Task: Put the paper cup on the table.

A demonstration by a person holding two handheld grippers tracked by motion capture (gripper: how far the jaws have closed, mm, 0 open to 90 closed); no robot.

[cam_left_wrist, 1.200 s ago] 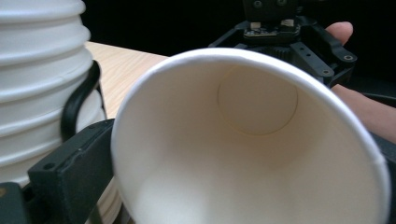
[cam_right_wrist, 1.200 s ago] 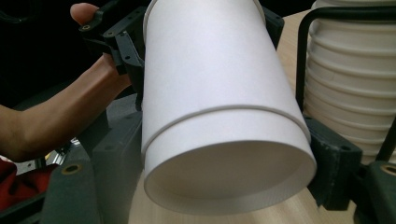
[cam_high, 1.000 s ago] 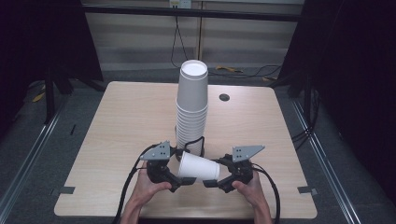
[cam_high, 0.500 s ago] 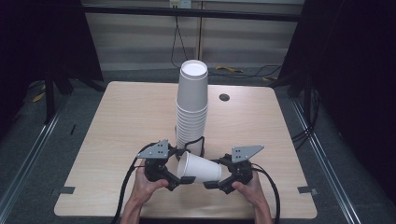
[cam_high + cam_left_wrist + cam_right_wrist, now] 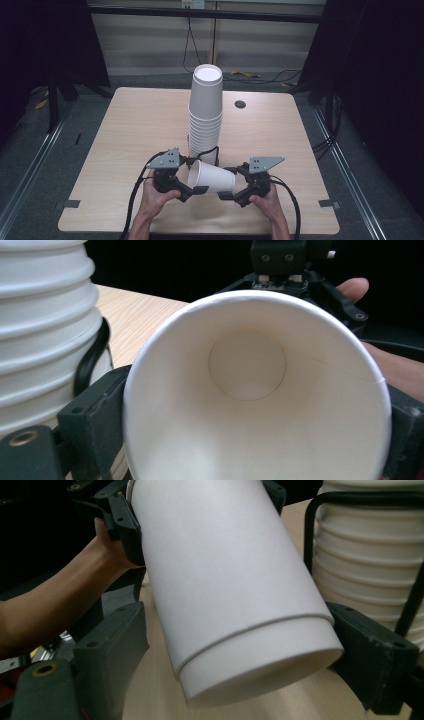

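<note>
Left tool (image 5: 192, 187) newly tightened on cup (image 5: 212, 177)

Left hand-held gripper (image 5: 192, 190) has just been closing its jaws around the rim end of the white paper cup (image 5: 214, 177), and the pads now sit against the cup's wall. The cup lies a shade more level than a second ago.

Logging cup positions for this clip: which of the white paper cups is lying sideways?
The single white paper cup held between the two tools, rim toward the left tool; the others stand nested upright in the tall stack.
</note>
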